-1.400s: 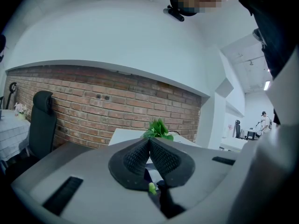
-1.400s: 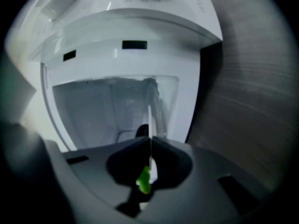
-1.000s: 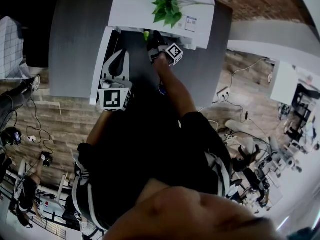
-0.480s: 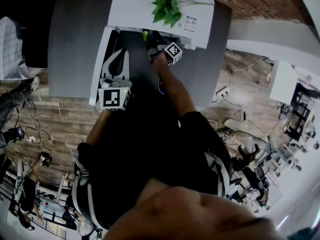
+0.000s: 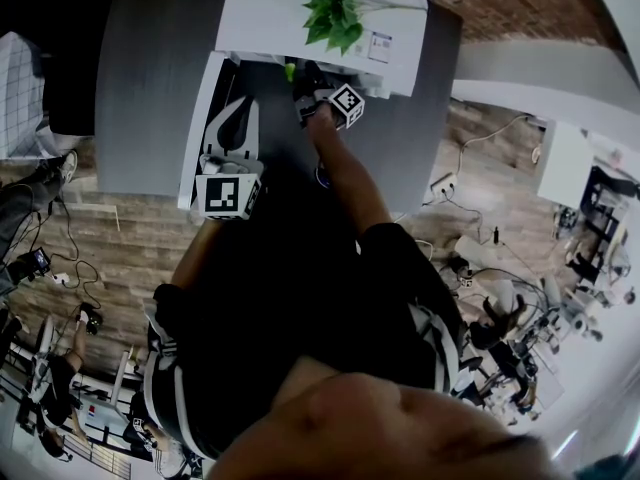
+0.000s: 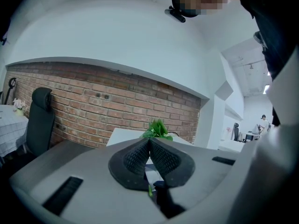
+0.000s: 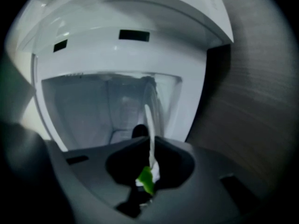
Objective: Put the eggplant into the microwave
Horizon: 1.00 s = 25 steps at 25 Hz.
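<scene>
Right gripper view: tool pinches eggplant facing microwave.

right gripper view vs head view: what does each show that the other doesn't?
Right gripper view only: the white inside of the microwave, and the right gripper with its tongs shut on the eggplant, the green end showing between them.
Head view only: the plant on top of the microwave, the open door swung out at the left, the left gripper beside the door, and the grey table.
Both: the microwave, the right gripper at its mouth, and the eggplant's green end.
</scene>
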{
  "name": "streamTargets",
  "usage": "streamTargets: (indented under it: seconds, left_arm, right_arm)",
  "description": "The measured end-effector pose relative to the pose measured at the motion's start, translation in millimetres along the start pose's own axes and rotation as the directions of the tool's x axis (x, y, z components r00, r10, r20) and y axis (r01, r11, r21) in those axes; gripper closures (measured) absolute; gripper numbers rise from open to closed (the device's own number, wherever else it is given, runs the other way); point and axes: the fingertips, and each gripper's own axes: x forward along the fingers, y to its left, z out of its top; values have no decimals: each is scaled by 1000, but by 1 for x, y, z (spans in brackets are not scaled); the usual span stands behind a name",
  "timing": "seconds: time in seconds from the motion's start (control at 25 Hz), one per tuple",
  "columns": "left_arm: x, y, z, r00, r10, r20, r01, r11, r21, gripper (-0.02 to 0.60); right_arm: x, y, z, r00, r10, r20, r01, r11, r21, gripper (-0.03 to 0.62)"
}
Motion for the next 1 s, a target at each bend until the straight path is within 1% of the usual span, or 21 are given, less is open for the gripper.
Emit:
streamTargets:
  seconds: [0.16, 0.32, 0.4, 0.52, 0.68, 0.84, 0.92, 1.0]
  left_arm:
    - [-1, 1, -1, 1000, 9, -4, -9, 1000, -9, 546]
    - [-1, 1, -1, 1000, 2, 0, -2, 1000, 3, 546]
    - [-1, 1, -1, 1000, 1, 0, -1, 1000, 8, 546]
    - [-2, 0, -1, 1000, 1, -4, -1, 1000, 6, 546]
    - [-1, 0, 0, 1000, 4, 3, -4, 1000, -2, 546]
    - [-1, -1, 0, 1000, -6, 5, 6, 1000, 10, 546]
    - [-1, -1, 0, 1000, -7, 8, 7, 1000, 5, 546]
    - [-2, -1, 0, 1000, -4, 8, 4, 1000, 2, 546]
  right_arm:
    - [0, 1, -1, 1000, -22, 3, 22, 1000, -20, 556]
    - [-1, 2, 0, 999, -51, 9, 52, 998, -36, 554]
    - [0, 3, 2, 999, -53, 9, 53, 997, -51, 528]
    - [0, 3, 3, 999, -51, 6, 51, 997, -63, 512]
    - [-3, 2, 5, 998, -53, 26, 54, 998, -40, 505]
    - [-9, -1, 3, 997, -74, 30, 75, 997, -33, 499]
    - [-9, -3, 4, 997, -73, 27, 74, 996, -42, 493]
    - [-9, -3, 3, 996, -82, 19, 83, 994, -71, 486]
